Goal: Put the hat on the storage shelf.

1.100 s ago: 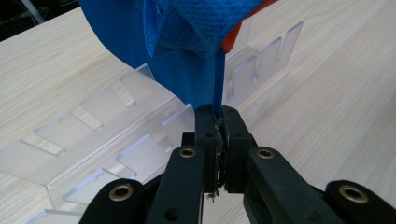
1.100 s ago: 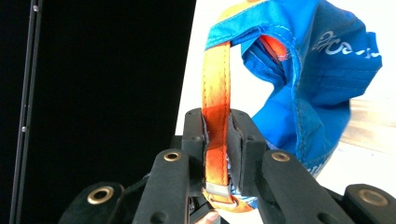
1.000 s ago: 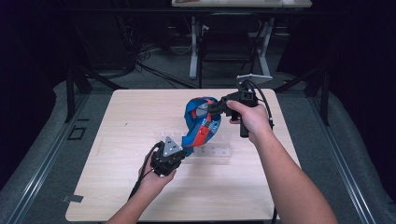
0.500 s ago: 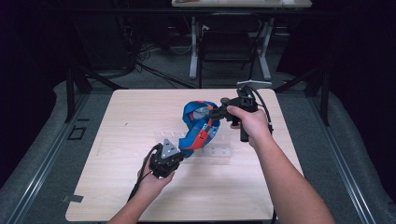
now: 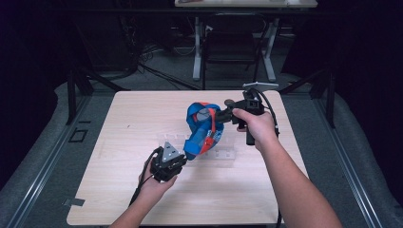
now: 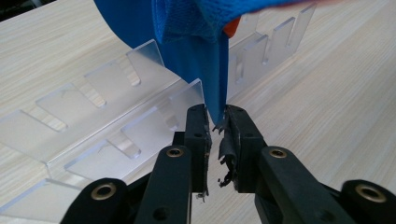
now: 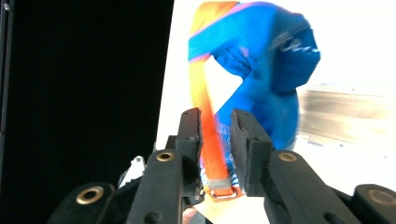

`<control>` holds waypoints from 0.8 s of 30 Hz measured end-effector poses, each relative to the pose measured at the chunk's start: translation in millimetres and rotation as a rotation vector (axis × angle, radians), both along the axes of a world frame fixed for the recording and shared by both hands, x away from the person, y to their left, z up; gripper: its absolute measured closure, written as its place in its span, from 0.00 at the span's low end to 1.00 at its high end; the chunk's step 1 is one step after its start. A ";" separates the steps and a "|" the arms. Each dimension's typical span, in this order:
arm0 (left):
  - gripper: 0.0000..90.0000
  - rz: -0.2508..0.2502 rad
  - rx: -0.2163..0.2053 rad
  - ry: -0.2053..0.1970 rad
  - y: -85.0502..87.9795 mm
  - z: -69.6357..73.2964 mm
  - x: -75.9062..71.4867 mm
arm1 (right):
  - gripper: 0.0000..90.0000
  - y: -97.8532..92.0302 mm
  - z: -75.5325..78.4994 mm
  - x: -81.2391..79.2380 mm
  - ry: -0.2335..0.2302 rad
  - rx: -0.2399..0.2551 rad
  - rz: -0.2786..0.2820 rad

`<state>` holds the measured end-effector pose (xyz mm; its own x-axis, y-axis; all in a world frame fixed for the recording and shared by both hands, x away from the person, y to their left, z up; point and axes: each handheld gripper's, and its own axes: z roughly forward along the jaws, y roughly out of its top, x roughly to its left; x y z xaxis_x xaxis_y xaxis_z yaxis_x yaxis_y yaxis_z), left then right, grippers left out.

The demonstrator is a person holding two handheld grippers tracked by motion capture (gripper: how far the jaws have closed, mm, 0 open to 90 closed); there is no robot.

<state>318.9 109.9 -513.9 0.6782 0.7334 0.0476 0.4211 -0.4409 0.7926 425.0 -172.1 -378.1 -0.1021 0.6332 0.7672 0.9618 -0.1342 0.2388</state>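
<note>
A blue fabric bag (image 5: 202, 128) with an orange strap hangs slanted above a clear acrylic rack (image 5: 223, 154) on the wooden table (image 5: 138, 118). My left gripper (image 5: 186, 159) is at its lower end. In the left gripper view the jaws (image 6: 215, 114) have just been opening: a gap shows, and the blue fabric tip (image 6: 212, 79) dips in unpressed. My right gripper (image 5: 221, 115) is at the upper end. Its jaws (image 7: 215, 116) have also just been opening, with the orange strap (image 7: 204, 93) loose between them, lying against the left pad.
The rack's upright clear dividers (image 6: 140, 58) stand just beyond the left jaws. Bare wood lies left of the rack and in front of it. The table's right edge (image 5: 292, 142) is near my right forearm. A chair and table legs stand on the dark floor behind.
The right hand and the bag's upper end have sunk slightly toward me. The left hand and the bag's lower end stay where they were.
</note>
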 end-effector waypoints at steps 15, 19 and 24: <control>0.64 0.038 -0.022 0.021 28.3 -4.2 -12.6 | 0.65 -25.0 1.4 -13.3 -0.036 -0.082 -0.031; 0.57 0.050 -0.011 0.028 41.6 -4.7 -17.2 | 0.60 -29.9 -2.7 -18.7 -0.036 -0.097 -0.021; 0.54 0.078 -0.016 0.048 59.3 -5.7 -22.7 | 0.58 -35.2 -4.8 -24.8 -0.056 -0.132 -0.024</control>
